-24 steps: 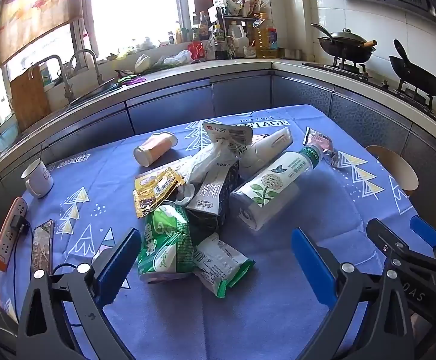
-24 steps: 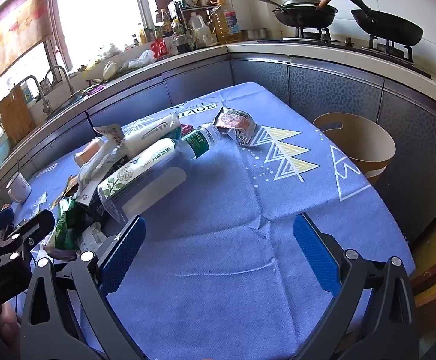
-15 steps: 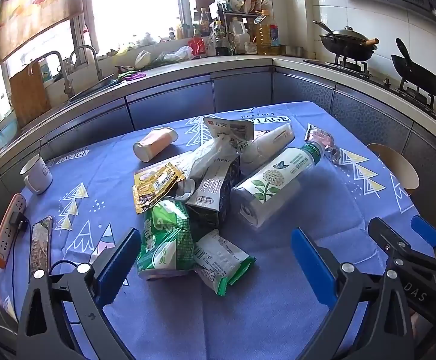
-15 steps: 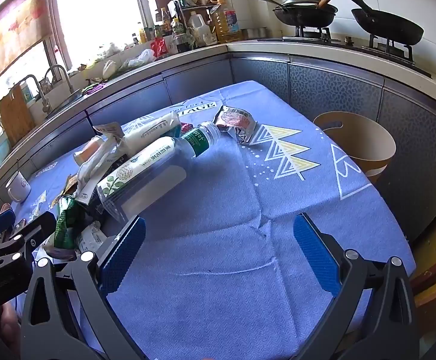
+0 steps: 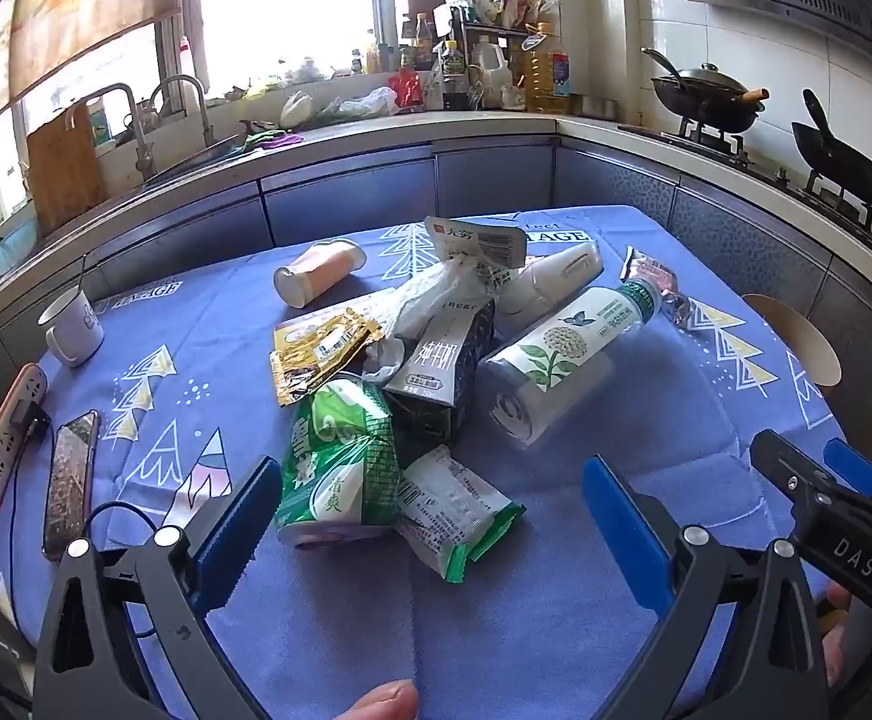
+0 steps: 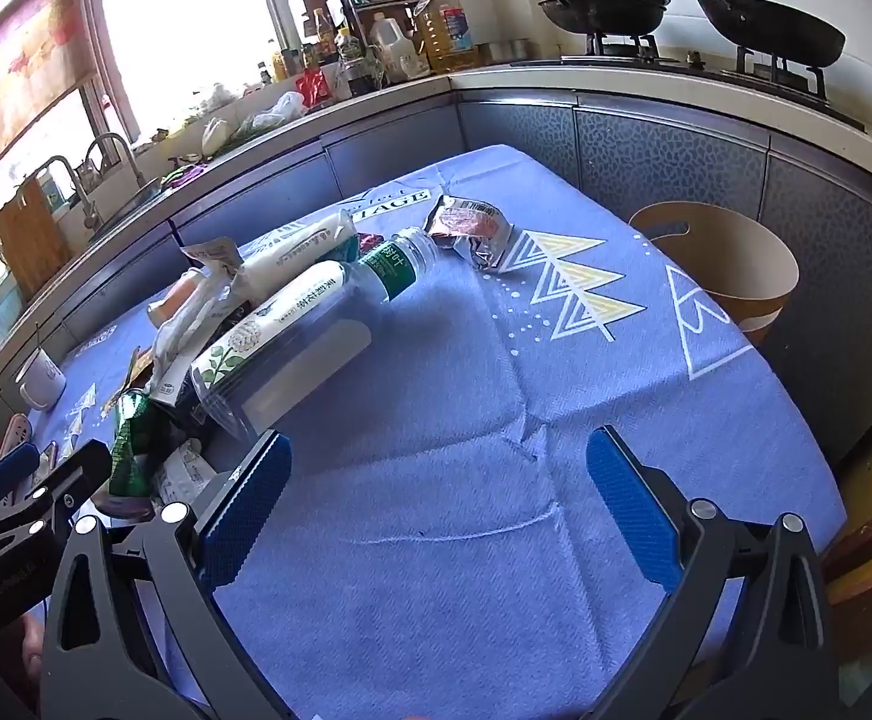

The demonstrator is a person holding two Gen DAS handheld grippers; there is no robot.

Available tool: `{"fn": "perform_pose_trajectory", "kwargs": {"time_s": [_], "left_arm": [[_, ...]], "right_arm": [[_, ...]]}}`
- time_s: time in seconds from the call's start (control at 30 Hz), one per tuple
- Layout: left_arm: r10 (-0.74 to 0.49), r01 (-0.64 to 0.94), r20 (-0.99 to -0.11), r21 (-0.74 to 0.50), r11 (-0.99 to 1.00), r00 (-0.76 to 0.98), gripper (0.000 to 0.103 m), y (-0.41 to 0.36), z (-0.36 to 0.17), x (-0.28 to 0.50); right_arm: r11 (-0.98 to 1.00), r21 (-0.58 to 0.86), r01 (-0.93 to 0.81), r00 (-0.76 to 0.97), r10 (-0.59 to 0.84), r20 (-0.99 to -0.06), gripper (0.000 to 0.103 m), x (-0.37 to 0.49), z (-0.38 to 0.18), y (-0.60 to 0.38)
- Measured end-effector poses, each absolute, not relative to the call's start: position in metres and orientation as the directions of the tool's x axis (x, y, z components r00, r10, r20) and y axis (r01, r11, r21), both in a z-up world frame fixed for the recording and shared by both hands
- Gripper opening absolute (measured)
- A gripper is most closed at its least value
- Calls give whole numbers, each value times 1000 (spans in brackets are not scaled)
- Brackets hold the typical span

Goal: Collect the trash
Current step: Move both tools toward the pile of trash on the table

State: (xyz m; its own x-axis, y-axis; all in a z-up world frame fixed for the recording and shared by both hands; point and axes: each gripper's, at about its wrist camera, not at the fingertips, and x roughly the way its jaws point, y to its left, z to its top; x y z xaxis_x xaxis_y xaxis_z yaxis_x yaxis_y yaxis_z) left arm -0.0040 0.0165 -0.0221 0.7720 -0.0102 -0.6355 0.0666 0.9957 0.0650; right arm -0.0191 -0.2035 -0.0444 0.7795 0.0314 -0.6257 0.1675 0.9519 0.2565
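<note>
Hovering wide open, nothing between the pads: left claw (image 5: 423, 531) over the near edge of the trash heap, right claw (image 6: 439, 507) over bare blue patterned cloth of the table (image 6: 496, 600). Green crinkled snack bag (image 5: 339, 462) and white-and-green wrapper (image 5: 454, 510) nearest left claw; slippery film, likely to slide out or drag neighbours. Clear plastic bottle with green leaf label (image 5: 562, 354) lying on its side, could roll. Tan round bin (image 6: 730, 264) beyond table edge, half hidden. Lower heap layers obscured.
</note>
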Motion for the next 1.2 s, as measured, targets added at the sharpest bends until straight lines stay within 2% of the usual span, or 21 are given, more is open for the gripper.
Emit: {"fn": "perform_pose_trajectory", "kwargs": {"time_s": [0.2, 0.37, 0.47, 0.57, 0.97, 1.2], "left_arm": [[-8, 23, -667, 13, 1000, 745, 99, 39, -31, -13], [-79, -15, -693, -129, 991, 716, 99, 67, -34, -24], [-157, -18, -673, -246, 969, 723, 99, 85, -40, -27], [-150, -63, -670, -282, 957, 727, 99, 96, -42, -31], [-107, -61, -644, -233, 970, 758, 99, 97, -30, -35], [36, -95, -622, -62, 994, 782, 99, 102, -20, -17]], "right_arm": [[944, 305, 127, 792, 89, -604, 97, -27, -50, -195], [943, 330, 35, 810, 166, -563, 97, -42, -46, -181], [942, 335, 4, 840, 178, -513, 97, -53, -37, -178], [934, 357, -11, 835, 205, -511, 97, -58, -38, -177], [919, 391, -47, 780, 278, -560, 97, -57, -40, -165], [936, 347, -50, 807, 243, -539, 97, -57, -25, -166]]}}
